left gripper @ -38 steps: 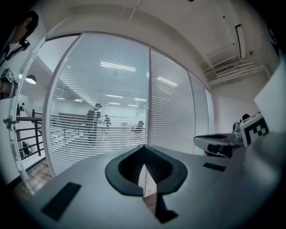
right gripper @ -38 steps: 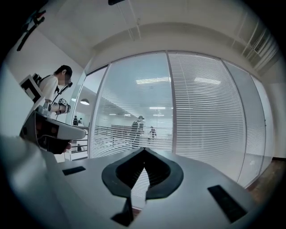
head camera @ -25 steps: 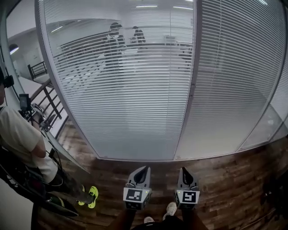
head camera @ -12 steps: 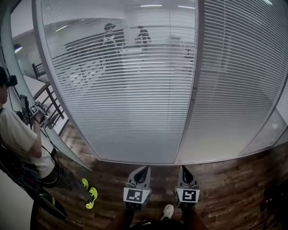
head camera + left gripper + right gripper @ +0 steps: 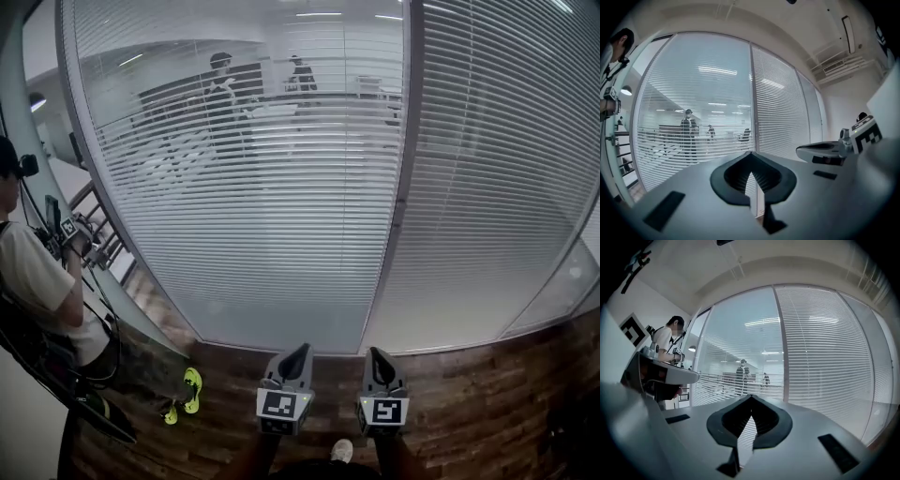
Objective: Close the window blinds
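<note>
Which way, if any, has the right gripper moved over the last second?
Yes: forward. In the head view the right gripper now overlaps the window's bottom frame; earlier, a strip of floor showed between them.

The blinds hang ahead, a person left.

The window blinds are thin, smooth, pale slats. The floor is dark, grainy wood planks. The left tool and right tool have matt grey plastic shells with black ribbed linings.
</note>
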Demonstrator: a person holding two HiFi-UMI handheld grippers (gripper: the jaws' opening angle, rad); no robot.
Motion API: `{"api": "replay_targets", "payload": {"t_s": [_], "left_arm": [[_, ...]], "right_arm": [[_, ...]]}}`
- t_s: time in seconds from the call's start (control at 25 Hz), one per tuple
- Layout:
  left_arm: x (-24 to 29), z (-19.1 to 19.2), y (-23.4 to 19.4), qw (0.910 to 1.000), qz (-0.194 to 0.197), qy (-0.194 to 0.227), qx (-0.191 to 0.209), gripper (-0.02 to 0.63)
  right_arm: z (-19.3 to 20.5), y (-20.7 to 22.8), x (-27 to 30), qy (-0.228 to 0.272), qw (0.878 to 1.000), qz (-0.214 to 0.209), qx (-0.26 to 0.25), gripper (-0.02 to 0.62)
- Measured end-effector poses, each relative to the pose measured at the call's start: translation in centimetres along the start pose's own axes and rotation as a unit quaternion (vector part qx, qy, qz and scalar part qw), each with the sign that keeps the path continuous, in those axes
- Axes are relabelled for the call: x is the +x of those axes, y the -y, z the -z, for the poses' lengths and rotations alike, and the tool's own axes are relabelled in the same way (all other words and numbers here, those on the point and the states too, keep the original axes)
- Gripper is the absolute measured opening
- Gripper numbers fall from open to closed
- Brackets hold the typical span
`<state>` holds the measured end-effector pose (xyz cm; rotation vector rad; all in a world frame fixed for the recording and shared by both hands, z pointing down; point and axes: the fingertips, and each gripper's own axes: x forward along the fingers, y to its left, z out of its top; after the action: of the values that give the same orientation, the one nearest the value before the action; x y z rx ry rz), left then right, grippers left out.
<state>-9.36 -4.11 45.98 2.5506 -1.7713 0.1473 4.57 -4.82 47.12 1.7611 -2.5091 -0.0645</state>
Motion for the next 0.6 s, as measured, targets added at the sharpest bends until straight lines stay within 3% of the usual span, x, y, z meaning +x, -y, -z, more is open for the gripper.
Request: {"api": "replay_targets", "payload": {"t_s": [0.16, 0.32, 0.6], "left_arm": [[2.7, -0.4, 0.8, 1.0000, 0.000, -0.006, 0.004, 0.000], [3.9, -0.4, 1.5, 0.9998, 0.000, 0.015, 0.011, 0.000], [5.6, -0.7, 2.2, 0.9998, -0.012, -0.015, 0.006, 0.000]], "right_arm": [[0.3, 1.4, 1.8, 0.014, 1.000, -0.013, 0.006, 0.000], [1.2, 2.7, 2.2, 0.009, 1.000, -0.013, 0.016, 0.000], [1.7, 4.5, 3.6, 0.002, 1.000, -0.022, 0.022, 0.000]]}}
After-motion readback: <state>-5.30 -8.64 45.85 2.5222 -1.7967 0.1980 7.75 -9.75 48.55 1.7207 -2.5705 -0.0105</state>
